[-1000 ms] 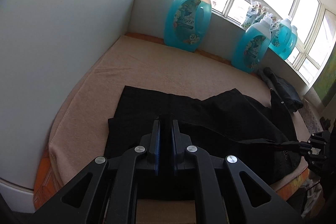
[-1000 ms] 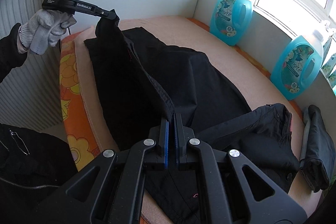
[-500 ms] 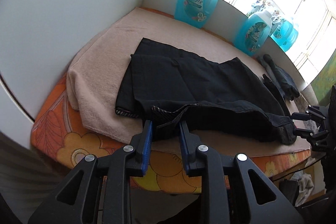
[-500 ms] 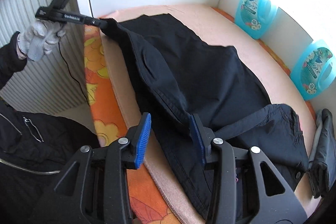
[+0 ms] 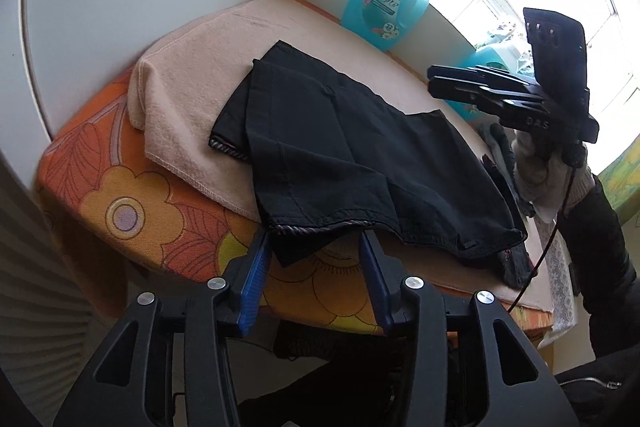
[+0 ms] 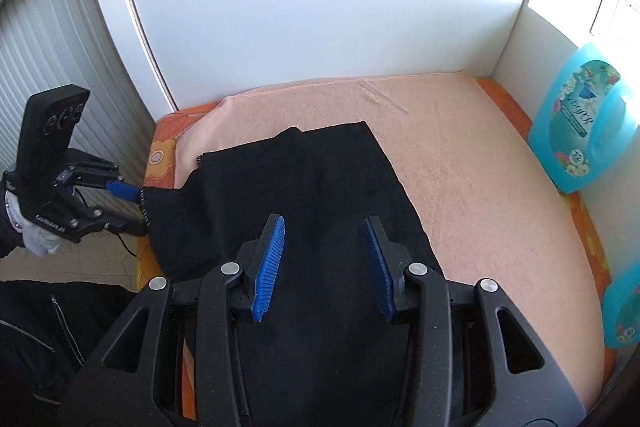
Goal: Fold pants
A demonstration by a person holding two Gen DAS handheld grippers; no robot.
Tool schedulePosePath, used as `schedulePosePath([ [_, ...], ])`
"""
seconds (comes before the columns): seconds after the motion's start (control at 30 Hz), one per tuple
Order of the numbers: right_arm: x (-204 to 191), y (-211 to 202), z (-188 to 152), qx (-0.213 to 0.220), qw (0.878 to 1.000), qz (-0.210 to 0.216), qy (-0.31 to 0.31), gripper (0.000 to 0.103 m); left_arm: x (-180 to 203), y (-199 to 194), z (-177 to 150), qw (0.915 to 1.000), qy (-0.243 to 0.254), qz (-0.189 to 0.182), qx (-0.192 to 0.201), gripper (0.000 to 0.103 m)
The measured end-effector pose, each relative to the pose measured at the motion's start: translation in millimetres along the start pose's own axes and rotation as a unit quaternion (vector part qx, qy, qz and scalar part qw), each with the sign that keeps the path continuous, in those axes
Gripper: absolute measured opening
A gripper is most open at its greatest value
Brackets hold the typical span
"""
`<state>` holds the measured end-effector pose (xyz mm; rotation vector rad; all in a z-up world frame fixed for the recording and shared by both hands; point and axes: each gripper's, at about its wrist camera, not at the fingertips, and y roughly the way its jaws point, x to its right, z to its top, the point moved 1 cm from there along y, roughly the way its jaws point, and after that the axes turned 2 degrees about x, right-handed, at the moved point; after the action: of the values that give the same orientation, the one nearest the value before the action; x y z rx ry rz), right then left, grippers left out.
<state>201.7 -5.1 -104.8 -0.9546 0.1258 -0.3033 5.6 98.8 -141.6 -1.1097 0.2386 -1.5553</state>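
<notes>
The black pants (image 5: 344,155) lie on the peach blanket (image 5: 192,75), legs laid one over the other, hems hanging over the front edge. My left gripper (image 5: 316,267) is open just below the hem, its blue pads (image 5: 256,275) at either side of it. My right gripper (image 6: 324,259) is open and empty above the pants (image 6: 312,195). It also shows in the left wrist view (image 5: 432,85), raised over the waist end. The left gripper shows in the right wrist view (image 6: 136,195) by the hem corner.
Turquoise detergent bottles stand along the window wall (image 5: 384,7) (image 6: 580,131). A white wall (image 6: 320,7) backs the blanket. The orange flowered mattress (image 5: 132,211) edge is in front. Other dark clothes (image 5: 500,155) lie at the far right.
Both grippers were shut on the pants, lifting one leg over the other. Both have opened and let go. The pants now lie flat and the grippers have drawn back.
</notes>
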Motion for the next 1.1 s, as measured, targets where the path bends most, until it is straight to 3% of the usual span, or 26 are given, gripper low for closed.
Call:
schedulePosePath([
  [0.07,5.8,31.3,12.6,-0.012,1.0,0.013,0.0,0.042,-0.6,0.1,-2.0,0.9999,-0.014,-0.006,-0.004,0.051],
  [0.3,4.1,101.9,32.0,-0.043,0.998,0.043,-0.013,0.042,-9.6,9.3,-3.1,0.997,-0.073,-0.024,-0.006,0.051],
  [0.57,-1.8,121.7,32.3,-0.046,0.997,0.055,-0.019,0.042,-11.5,1.6,-3.9,0.9939,-0.105,-0.036,0.007,0.051],
  [0.63,-9.1,121.1,30.8,-0.041,0.997,0.052,-0.03,0.02,-11.9,-2.9,-3.5,0.9935,-0.108,-0.031,0.013,0.051],
  [0.7,-16.0,120.6,29.5,-0.038,0.997,0.046,-0.039,0.012,-11.2,-4.0,-0.6,0.9932,-0.113,-0.026,0.014,0.051],
  [0.9,-25.8,112.7,27.6,-0.021,0.998,0.036,-0.043,0.005,-14.1,1.9,1.8,0.9916,-0.126,-0.019,0.019,0.058],
  [0.97,-26.5,107.5,29.2,-0.012,0.999,0.036,-0.038,0.005,-16.7,6.6,3.6,0.9917,-0.127,0.001,0.022,0.052],
  [1.03,-25.5,98.7,26.8,-0.002,0.999,0.036,-0.034,0.005,-18.2,8.4,5.4,0.9913,-0.128,0.013,0.03,0.027],
  [1.1,-25.1,93.0,26.6,0.006,0.999,0.033,-0.03,0.005,-19.6,7.7,6.6,0.9908,-0.129,0.016,0.04,0.016],
])
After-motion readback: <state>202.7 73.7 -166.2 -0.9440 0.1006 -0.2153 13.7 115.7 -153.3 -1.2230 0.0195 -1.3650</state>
